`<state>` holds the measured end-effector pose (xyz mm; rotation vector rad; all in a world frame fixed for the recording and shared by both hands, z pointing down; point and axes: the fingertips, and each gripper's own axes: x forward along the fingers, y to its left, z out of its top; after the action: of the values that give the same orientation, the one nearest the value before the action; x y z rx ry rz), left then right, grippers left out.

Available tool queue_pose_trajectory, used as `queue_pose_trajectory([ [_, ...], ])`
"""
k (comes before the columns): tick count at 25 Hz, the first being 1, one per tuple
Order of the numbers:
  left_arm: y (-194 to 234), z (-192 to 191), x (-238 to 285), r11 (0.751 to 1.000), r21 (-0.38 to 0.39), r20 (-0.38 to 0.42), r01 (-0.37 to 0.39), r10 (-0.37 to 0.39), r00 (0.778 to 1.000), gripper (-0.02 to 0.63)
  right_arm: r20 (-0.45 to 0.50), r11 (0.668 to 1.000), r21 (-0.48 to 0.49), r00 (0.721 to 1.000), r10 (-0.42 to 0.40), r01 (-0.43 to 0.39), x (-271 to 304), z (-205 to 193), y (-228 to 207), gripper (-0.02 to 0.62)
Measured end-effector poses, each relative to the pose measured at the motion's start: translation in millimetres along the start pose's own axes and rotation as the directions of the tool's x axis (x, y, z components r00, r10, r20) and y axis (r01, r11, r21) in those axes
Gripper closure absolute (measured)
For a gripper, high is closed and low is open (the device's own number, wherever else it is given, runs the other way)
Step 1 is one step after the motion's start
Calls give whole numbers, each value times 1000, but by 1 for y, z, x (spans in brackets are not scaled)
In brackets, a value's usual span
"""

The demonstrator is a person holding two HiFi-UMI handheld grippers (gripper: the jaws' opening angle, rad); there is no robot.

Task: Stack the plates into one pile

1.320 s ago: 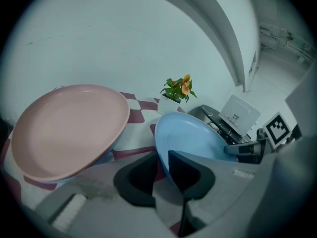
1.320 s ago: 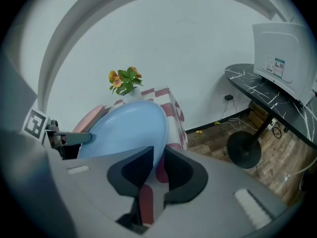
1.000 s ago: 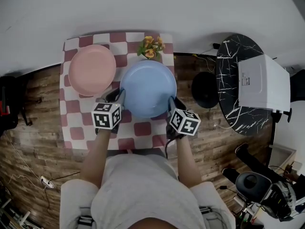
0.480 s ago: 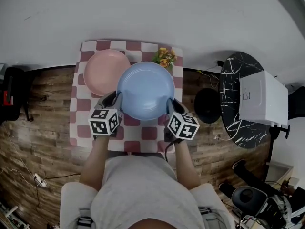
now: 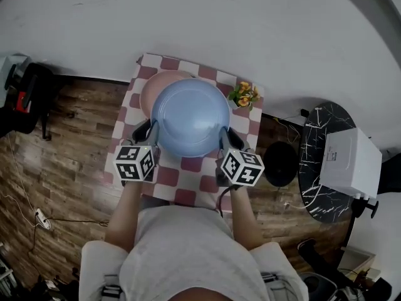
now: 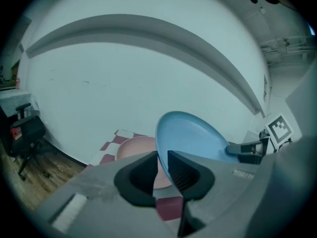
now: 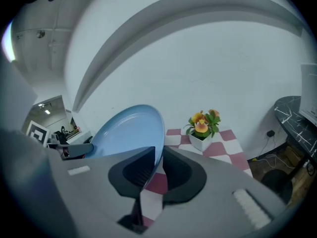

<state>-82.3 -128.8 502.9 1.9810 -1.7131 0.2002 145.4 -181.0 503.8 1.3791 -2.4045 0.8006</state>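
left gripper [image 5: 150, 130] / right gripper [image 5: 227, 137]: jaws just tightened, clamped on blue plate [image 5: 190, 115] rim | I'd hold it level, centre over pink plate [image 5: 150, 89] ahead of jaws, release together

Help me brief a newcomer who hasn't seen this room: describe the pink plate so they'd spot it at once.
Find the red-and-white checked table by the white wall. On its far left part lies the pink plate, partly hidden by the raised blue plate. It is the only pink dish, and the only one resting on the table.
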Motion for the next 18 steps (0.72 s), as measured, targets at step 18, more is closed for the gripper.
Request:
queue_pose_trajectory([
  [18, 69, 56, -2, 999, 27, 28, 19, -19, 999, 532, 17, 998, -65, 999, 29, -28, 50, 40, 67, 532],
])
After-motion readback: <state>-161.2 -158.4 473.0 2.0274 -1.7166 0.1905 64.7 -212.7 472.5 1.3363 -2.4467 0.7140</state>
